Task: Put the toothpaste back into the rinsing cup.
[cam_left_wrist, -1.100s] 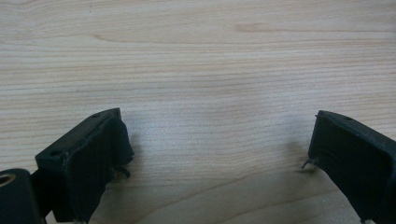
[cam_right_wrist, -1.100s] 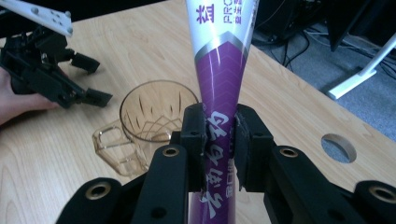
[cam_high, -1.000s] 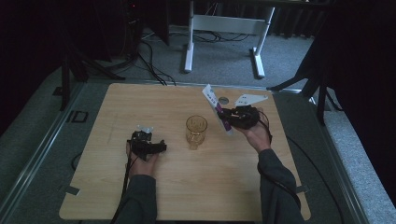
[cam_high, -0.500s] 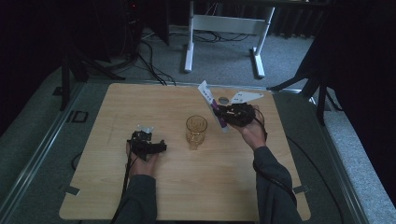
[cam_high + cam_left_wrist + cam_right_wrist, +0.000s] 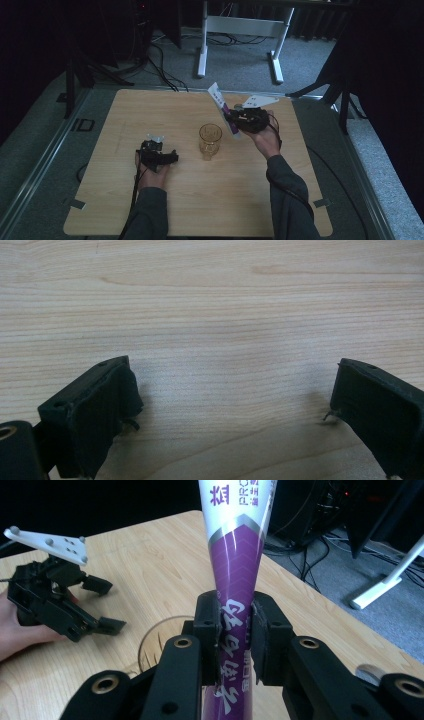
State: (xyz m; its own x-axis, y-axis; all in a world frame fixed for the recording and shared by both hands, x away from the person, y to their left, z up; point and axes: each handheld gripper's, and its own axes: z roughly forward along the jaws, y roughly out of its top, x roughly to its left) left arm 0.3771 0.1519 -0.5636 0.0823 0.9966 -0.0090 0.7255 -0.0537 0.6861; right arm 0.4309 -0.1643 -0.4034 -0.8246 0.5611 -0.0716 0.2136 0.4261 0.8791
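Gripping a long purple-and-white sachet (image 5: 235, 580) in our right gripper (image 5: 235, 630), jaws clamped on its purple middle | long axis tilted, white end up and away over the wooden table (image 5: 150, 110), beside the amber glass tumbler (image 5: 210, 140) | left gripper (image 5: 235, 405) spread wide, holding nothing.

packet (image 5: 235, 555) | white top — purple character "益", grey Latin "PRO…" cut off | purple body — white Chinese characters, partly hidden
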